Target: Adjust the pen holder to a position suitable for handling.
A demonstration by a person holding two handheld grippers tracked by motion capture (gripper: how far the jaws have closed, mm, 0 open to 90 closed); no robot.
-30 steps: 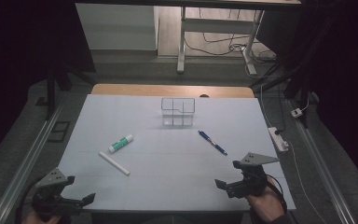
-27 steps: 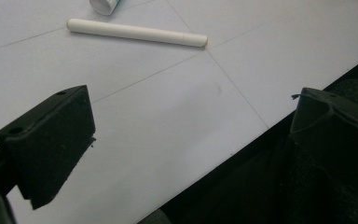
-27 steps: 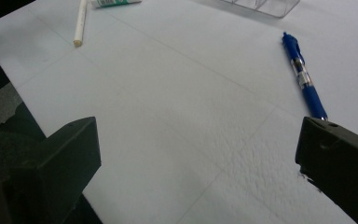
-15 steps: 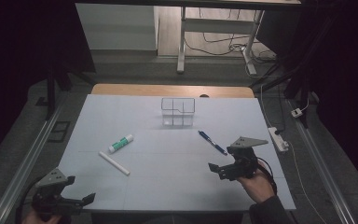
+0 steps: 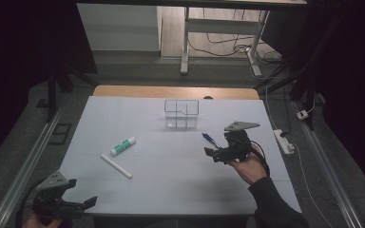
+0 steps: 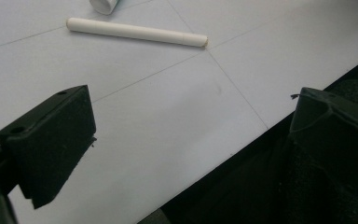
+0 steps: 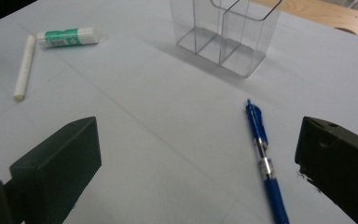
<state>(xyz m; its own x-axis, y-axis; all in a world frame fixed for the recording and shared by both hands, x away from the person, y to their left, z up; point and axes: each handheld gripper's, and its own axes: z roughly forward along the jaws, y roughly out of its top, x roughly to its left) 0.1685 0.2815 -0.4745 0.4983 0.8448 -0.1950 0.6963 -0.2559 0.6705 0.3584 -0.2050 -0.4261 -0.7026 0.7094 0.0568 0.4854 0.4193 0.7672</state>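
A blue pen (image 5: 210,139) (image 7: 263,159) lies on the white table right of centre. My right gripper (image 5: 213,155) (image 7: 196,172) hovers just in front of it, open, with the pen lying near the right jaw. A clear divided organizer (image 5: 181,113) (image 7: 227,33) stands at the back centre. A green-and-white tube (image 5: 123,146) (image 7: 68,36) and a white stick (image 5: 116,166) (image 6: 136,32) (image 7: 24,67) lie left of centre. My left gripper (image 5: 83,204) (image 6: 191,144) stands open at the table's front left corner, nothing between its jaws.
A wooden strip (image 5: 176,91) runs along the table's (image 5: 171,190) far edge. A power strip (image 5: 283,141) lies off the right edge. The front edge drops to a dark floor beside the left gripper's right jaw.
My right gripper has moved forward and left, away from the front edge toward the blue pen. The left gripper has stayed put.
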